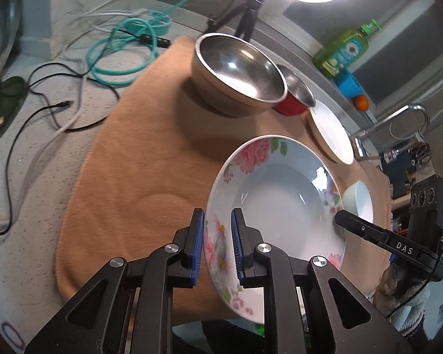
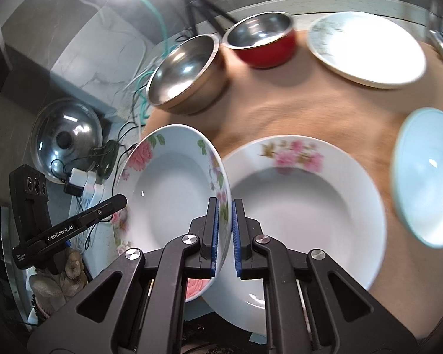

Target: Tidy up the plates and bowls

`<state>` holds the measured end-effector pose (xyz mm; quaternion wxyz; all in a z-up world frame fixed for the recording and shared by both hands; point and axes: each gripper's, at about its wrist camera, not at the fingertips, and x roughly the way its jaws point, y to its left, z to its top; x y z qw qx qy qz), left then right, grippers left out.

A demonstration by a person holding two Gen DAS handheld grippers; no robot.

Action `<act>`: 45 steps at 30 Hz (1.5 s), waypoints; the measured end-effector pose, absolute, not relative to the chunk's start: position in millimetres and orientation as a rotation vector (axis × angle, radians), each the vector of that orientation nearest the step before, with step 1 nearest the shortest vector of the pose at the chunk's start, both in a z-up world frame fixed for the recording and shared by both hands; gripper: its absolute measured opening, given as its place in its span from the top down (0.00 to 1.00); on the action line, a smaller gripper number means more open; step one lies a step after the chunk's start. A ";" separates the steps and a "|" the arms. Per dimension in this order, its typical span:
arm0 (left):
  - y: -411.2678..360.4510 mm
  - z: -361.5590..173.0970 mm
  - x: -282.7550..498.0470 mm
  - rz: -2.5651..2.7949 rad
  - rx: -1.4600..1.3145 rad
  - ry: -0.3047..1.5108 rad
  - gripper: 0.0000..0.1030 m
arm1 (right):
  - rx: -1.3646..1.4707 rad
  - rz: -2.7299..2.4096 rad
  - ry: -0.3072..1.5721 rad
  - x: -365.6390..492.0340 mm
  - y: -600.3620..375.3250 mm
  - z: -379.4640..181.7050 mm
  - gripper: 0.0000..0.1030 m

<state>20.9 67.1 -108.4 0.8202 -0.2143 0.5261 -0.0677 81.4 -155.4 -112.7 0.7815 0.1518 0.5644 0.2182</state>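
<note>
**Both grippers hold one floral plate**

Left wrist view: the left gripper (image 1: 217, 246) has its fingers clamped on the rim of the floral plate (image 1: 280, 203), lower centre, tilted above the tan cloth (image 1: 138, 159).

Right wrist view: the right gripper (image 2: 225, 236) has its fingers clamped on the opposite rim, at centre; a second floral plate (image 2: 304, 206) lies just right of it.

Floral plate (image 2: 168, 188) tilted, lifted above rose-rimmed plate (image 2: 304, 206), steel bowl (image 2: 186, 73), red bowl (image 2: 262, 41) behind

Open tan cloth (image 1: 138, 159) lies left of the lifted floral plate (image 1: 280, 194); ahead, the steel bowl (image 1: 239, 70) and red bowl (image 1: 295, 97) block, with a second plate (image 2: 304, 206) underneath.
</note>
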 end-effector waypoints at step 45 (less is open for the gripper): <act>-37.2 -135.9 47.0 -0.278 -0.204 1.219 0.84 | 0.398 0.242 1.254 50.7 -251.0 -146.7 0.92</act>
